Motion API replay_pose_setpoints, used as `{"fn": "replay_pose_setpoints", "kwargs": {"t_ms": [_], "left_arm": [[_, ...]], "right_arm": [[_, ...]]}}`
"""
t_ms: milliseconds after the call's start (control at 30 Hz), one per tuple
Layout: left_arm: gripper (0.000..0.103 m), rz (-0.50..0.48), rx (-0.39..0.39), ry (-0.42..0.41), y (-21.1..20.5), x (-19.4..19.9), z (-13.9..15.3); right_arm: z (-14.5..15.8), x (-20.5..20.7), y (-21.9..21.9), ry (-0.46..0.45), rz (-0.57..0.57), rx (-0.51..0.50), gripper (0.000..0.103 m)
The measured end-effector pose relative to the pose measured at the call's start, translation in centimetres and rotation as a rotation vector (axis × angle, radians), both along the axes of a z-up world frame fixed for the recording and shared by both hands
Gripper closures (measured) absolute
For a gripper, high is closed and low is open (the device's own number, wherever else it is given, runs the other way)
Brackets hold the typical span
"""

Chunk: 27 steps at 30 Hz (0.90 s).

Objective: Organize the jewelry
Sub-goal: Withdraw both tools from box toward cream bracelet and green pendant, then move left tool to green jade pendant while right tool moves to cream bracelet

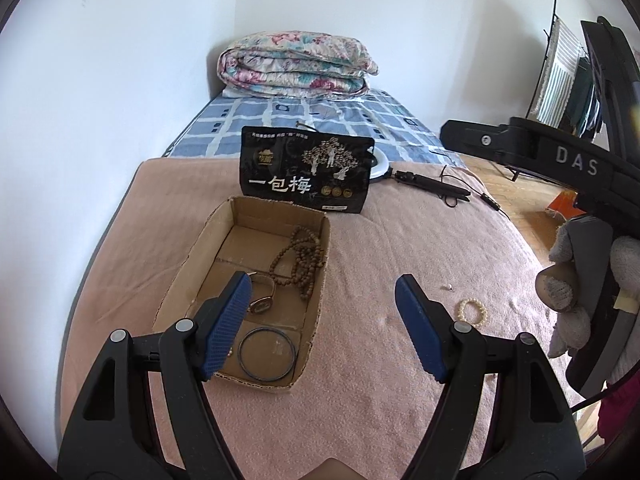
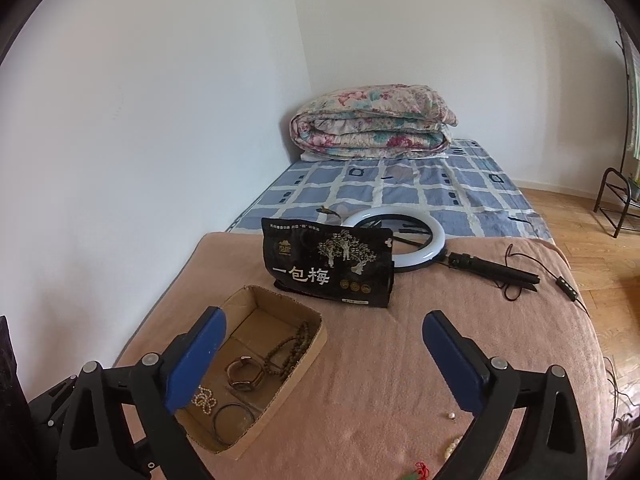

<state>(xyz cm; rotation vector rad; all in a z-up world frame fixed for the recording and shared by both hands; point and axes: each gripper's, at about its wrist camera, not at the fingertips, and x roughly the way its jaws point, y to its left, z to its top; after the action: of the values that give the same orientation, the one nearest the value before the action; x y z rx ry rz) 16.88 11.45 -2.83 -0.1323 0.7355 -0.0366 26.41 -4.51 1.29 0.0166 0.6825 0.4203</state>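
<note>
Hovering with jaws apart, both empty — left gripper [image 1: 324, 328] over the cardboard box [image 1: 188, 264], right gripper [image 2: 324, 364] right of it.

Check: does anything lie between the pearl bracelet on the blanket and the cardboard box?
Nothing visible does. Only bare pink blanket separates the pearl bracelet from the cardboard box, whose top is open.

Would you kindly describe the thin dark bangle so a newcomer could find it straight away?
Start at the open cardboard box on the pink blanket, in front of the black snack bag. The bangle lies flat at the box's near end. Unlike the brown bead strand and the watch beyond it, it is one plain, smooth hoop.
</note>
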Motion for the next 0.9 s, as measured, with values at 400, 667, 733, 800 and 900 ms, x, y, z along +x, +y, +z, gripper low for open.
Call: {"fn": "replay_pose_setpoints", "kwargs": {"t_ms": [400, 667, 733, 800, 900], "left_arm": [[0.026, -0.095, 0.016, -0.020, -5.2, -0.3, 1.0], [0.026, -0.152, 0.027, 0.017, -8.4, 0.6, -0.2], [0.026, -0.169, 0.022, 0.030, -9.1, 0.8, -0.7], [0.026, -0.184, 0.021, 0.047, -9.8, 1.1, -1.2], [0.026, -0.201, 0.018, 0.071, -10.5, 1.5, -2.3]], "right_arm": [[0.1, -3.5, -9.6, 0.020, -0.177, 0.014, 0.000], [-1.4, -6.2, -16.6, 0.038, -0.262, -0.036, 0.000], [-2.2, -6.5, -18.1, 0.044, -0.274, -0.054, 0.000], [-3.0, -6.7, -19.3, 0.058, -0.289, -0.069, 0.000], [-4.3, -6.6, -21.1, 0.086, -0.317, -0.069, 0.000]]}}
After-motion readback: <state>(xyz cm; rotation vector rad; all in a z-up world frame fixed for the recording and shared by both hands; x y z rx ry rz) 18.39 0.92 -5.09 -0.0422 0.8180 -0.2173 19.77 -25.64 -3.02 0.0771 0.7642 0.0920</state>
